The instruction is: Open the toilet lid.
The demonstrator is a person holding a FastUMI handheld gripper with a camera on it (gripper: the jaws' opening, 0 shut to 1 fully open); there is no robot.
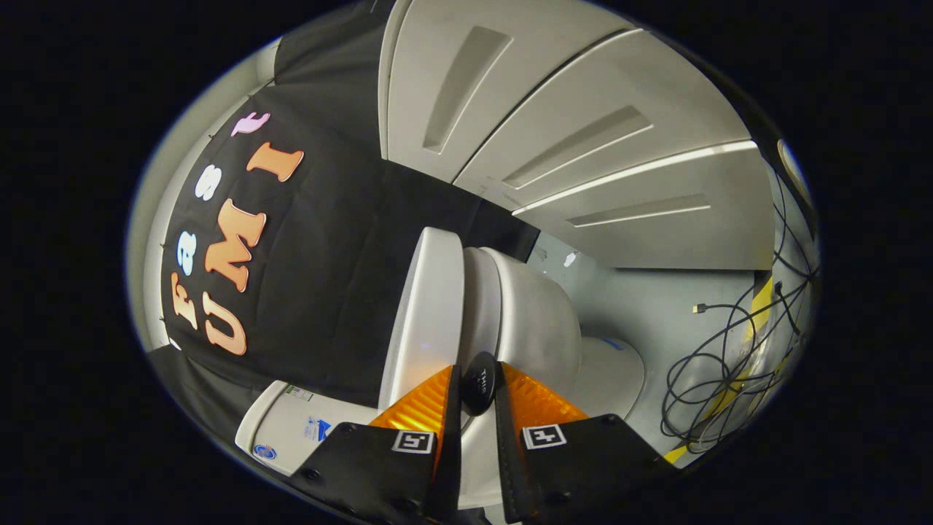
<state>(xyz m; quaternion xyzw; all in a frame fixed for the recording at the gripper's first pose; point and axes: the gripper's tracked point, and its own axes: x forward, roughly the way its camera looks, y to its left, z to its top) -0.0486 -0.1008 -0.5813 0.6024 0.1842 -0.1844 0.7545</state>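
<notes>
The toilet tank [291, 426] lies leftmost, against the black cloth wall. Next to it stands the toilet lid [430, 313], raised off the toilet bowl [532, 321] beside it. The gripper [477, 386] pinches a small black knob [479, 383] at the lid's edge, both fingers [423, 405] pressing it. Rightmost, black cables [718, 372] lie coiled on the floor [656, 313].

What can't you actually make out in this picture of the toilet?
- Gripper view: whether the fingers press the small black knob between them; their edges hide the contact.
- Toilet bowl opening: hidden behind the raised toilet lid.
- Stickers on the tank: too small.
- Cables on the floor: where they lead is cut off.
</notes>
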